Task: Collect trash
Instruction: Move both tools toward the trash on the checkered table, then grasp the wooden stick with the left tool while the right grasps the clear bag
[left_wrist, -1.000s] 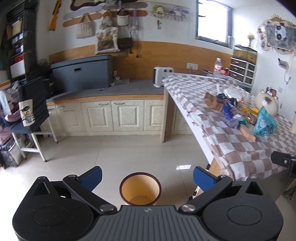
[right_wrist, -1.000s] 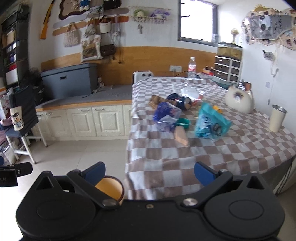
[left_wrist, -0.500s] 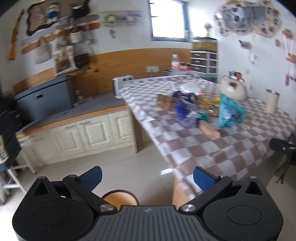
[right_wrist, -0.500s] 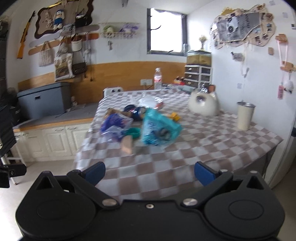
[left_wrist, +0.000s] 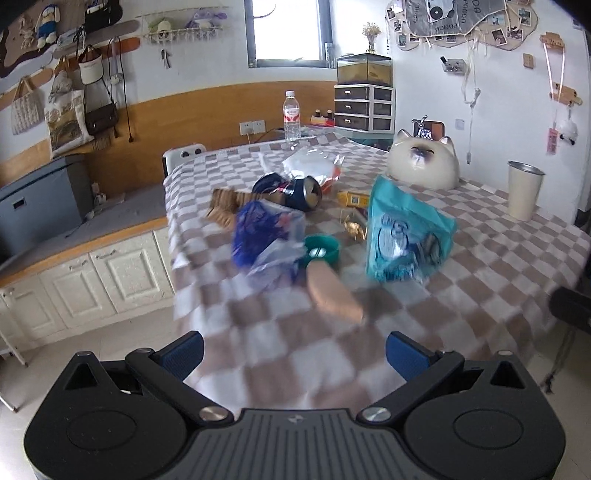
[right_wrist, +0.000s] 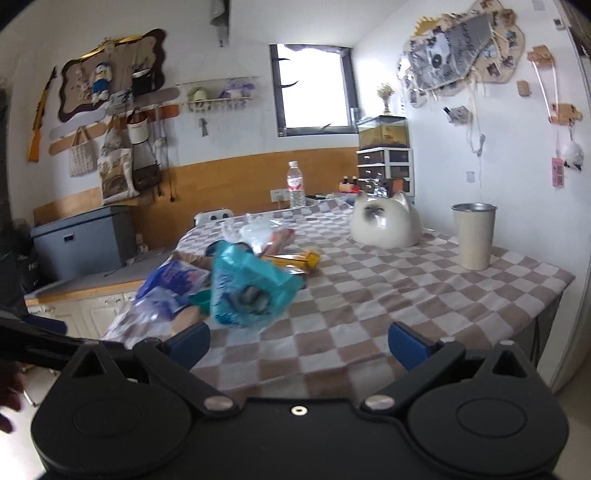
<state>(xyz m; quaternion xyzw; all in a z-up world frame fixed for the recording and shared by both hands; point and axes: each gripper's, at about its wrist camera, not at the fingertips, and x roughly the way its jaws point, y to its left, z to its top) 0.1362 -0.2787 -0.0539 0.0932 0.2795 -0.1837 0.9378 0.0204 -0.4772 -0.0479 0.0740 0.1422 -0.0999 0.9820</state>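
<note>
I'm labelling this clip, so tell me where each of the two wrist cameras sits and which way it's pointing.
Left wrist: on the left gripper, jaws open, facing the checkered table from its near edge; only its own fingers show.
Right wrist: on the right gripper, open, further right; a hand shows at the left edge.
Shared: teal bag, cat figurine, cup, water bottle.

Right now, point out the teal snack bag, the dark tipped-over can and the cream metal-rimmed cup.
teal snack bag (left_wrist: 404, 236), left wrist view, printed front.
dark tipped-over can (left_wrist: 304, 192), left wrist view, its side.
cream metal-rimmed cup (right_wrist: 474, 236), right wrist view, outer wall.
</note>
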